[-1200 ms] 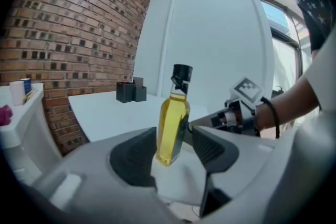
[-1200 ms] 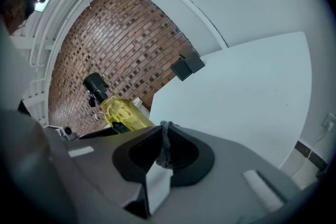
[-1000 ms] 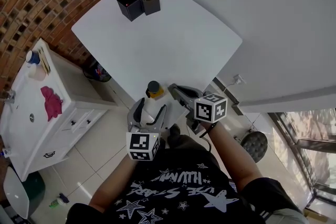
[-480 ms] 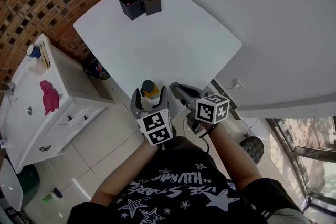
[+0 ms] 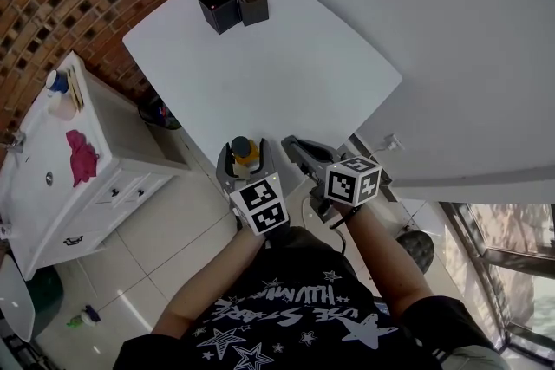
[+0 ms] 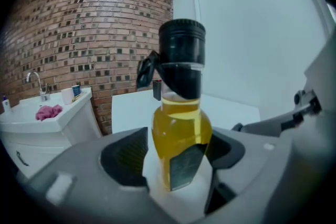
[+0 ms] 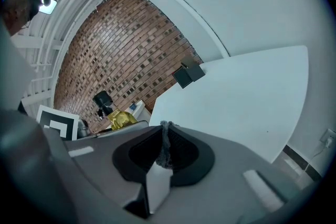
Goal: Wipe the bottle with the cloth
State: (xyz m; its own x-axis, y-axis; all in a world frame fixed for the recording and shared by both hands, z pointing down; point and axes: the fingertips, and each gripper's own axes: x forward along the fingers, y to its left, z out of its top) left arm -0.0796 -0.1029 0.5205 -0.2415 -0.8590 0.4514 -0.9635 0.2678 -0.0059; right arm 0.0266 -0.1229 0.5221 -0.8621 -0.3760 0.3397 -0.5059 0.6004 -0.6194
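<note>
A bottle (image 5: 245, 152) of yellow liquid with a black cap stands upright at the near corner of the white table (image 5: 286, 56). My left gripper (image 5: 246, 160) has it between its jaws, which are closing on the bottle's (image 6: 181, 128) lower body; the pads sit against its sides. My right gripper (image 5: 293, 150) is just to the right of the bottle, shut on a thin grey-white cloth (image 7: 165, 144) whose edge sticks up between the pads. From the right gripper view the bottle (image 7: 118, 119) shows at the left, apart from the cloth.
Two small black boxes (image 5: 232, 3) stand at the table's far corner. A white sink cabinet (image 5: 52, 178) with a pink rag (image 5: 82, 156) stands to the left, over tiled floor. A brick wall runs behind it, and a white wall borders the table's right.
My left gripper swung in behind the bottle, and its jaws now stand on either side of it. The right gripper has barely moved.
</note>
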